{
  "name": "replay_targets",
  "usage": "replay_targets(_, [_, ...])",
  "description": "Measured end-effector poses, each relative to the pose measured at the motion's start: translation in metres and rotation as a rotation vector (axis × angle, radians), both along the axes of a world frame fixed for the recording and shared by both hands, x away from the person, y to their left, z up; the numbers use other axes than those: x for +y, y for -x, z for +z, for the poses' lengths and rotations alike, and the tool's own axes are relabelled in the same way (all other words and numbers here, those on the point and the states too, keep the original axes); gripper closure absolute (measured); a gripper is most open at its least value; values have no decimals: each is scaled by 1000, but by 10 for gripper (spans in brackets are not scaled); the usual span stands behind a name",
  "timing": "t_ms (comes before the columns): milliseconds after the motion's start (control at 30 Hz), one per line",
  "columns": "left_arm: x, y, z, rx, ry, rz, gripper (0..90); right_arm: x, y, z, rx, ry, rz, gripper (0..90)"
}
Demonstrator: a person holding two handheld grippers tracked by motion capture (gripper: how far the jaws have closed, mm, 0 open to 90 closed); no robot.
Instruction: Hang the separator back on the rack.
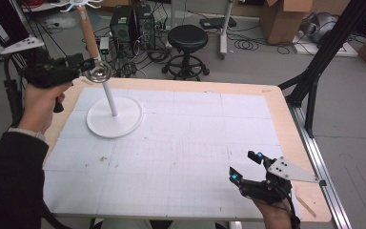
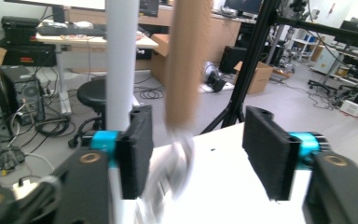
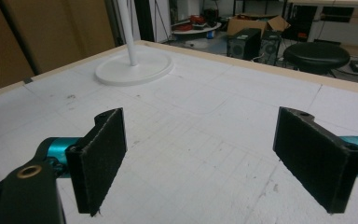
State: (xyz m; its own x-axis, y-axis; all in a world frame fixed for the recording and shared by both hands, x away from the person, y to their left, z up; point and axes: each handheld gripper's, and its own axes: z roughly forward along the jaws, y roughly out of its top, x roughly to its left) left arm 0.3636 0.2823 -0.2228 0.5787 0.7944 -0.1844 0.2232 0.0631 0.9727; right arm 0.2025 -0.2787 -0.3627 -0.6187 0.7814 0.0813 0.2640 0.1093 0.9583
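- Fingers (image 2: pixel 137 149) of the left gripper (image 1: pixel 78 64) are spread wide; a blurred clear glass piece (image 1: pixel 99 73) on a tan wooden rod (image 1: pixel 88 33) is seen between them, contact cannot be told.
- Left gripper is held raised, just beside the white stand's pole (image 1: pixel 109 98), above its round base (image 1: pixel 114 119).
- Right gripper (image 1: pixel 248 167) is held wide, nothing gripped, low over the white mat (image 1: pixel 181 143), well apart from the stand.
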Motion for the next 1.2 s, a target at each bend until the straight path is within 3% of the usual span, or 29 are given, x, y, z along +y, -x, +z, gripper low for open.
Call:
replay_targets(133, [7, 32, -16, -22, 27, -39, 309, -1, 1, -2, 3, -18, -9, 160])
replay_targets(267, [5, 63, -38, -49, 14, -61, 185, -1, 2, -4, 6, -18, -21, 160])
replay_targets(467, [-3, 96, -74, -85, 31, -96, 186, -2, 3, -7, 1, -10, -32, 160])
replay_targets(633, [-11, 115, -103, -79, -4, -122, 187, -4, 4, -9, -1, -10, -48, 160])
replay_targets(767, [-16, 134, -122, -103, 6, -116, 189, -5, 5, -12, -5, -17, -57, 160])
replay_targets(900, [-24, 148, -132, -97, -59, -115, 189, -5, 8, -12, -11, -17, -67, 160])
replay_targets(1200, [-33, 163, -140, -92, -59, -153, 192, -6, 12, -12, -27, -10, -83, 160])
